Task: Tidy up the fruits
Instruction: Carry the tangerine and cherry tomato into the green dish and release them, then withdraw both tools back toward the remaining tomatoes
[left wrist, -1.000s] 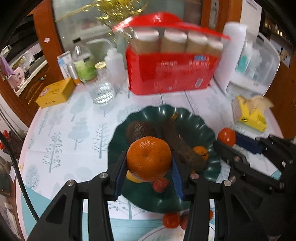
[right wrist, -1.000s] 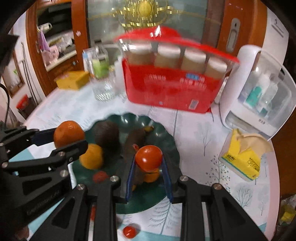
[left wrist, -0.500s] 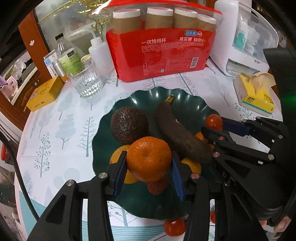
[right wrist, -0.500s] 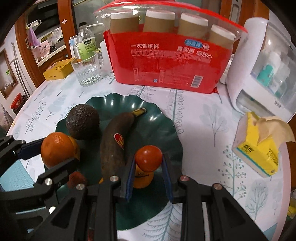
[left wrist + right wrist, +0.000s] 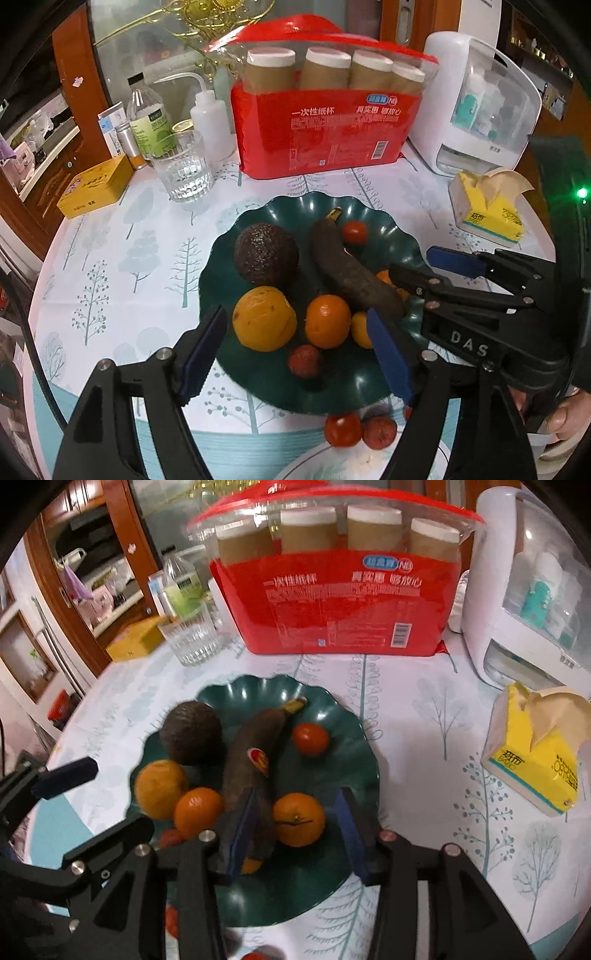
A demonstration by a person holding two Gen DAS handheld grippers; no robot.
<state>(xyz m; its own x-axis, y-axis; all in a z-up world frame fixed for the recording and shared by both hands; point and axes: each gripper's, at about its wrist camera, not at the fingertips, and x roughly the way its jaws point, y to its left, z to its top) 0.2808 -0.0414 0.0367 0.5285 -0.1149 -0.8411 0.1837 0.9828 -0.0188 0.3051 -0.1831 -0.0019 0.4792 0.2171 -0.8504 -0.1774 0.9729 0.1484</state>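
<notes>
A dark green plate (image 5: 373, 218) (image 5: 354, 734) holds an avocado (image 5: 266, 254), a blackened banana (image 5: 351, 273) (image 5: 251, 760), a big orange (image 5: 264, 319) and a red lychee (image 5: 304, 362). My left gripper (image 5: 295, 354) hovers over the plate's near side, its jaws opening. A mandarin (image 5: 328, 321) lies free on the plate between its pads. My right gripper (image 5: 295, 834) is opening too, with another mandarin (image 5: 298, 819) resting untouched between its pads. A small tomato (image 5: 311, 738) (image 5: 354, 232) lies loose beyond the banana.
A red pack of paper cups (image 5: 325, 129), a glass (image 5: 184, 170), bottles, a yellow tin (image 5: 96, 184), a white appliance (image 5: 480, 107) and a tissue box (image 5: 487, 210) ring the plate. A tomato (image 5: 343, 428) and a lychee (image 5: 380, 432) lie on the tablecloth by a white plate (image 5: 332, 461).
Both grippers opened. The left one let its mandarin down onto the plate beside the big orange. The right one dropped its tomato, which now lies beyond the banana.
</notes>
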